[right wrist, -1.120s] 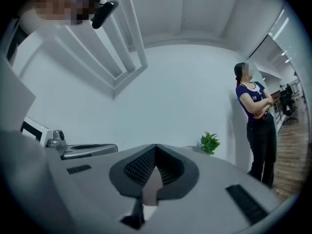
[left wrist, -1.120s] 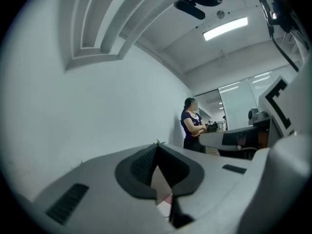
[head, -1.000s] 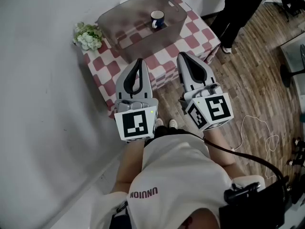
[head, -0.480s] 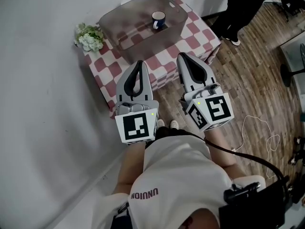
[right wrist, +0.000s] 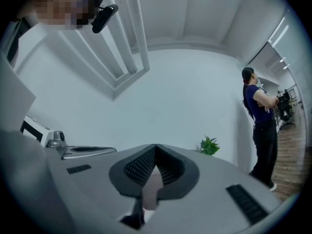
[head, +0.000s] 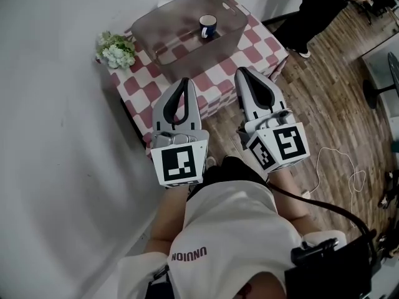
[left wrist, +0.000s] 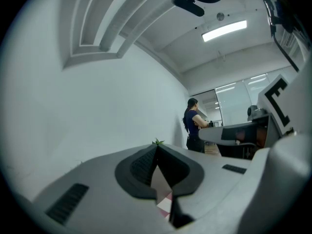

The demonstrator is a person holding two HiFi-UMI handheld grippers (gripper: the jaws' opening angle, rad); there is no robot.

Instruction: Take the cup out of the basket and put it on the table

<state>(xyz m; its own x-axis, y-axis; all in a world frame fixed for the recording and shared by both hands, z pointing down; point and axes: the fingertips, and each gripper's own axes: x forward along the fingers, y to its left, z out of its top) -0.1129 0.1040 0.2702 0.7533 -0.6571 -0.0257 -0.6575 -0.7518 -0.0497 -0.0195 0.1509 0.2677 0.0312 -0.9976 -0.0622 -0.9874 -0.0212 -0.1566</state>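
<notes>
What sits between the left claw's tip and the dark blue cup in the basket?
Head view: bare red-and-white checkered tablecloth, then the near wall of the smoky translucent plastic basket.

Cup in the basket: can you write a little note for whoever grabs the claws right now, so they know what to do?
Left claw: shut, empty, nowhere near the basket.
Right claw: shut, empty, beside the left one.
Cup: upright inside the clear basket, which sits on the checked table.
Done: nothing yet; neither claw touches the cup.
Left to do: open a claw, reach into the basket, grip the cup, lift it out and set it on the bare cloth.
</notes>
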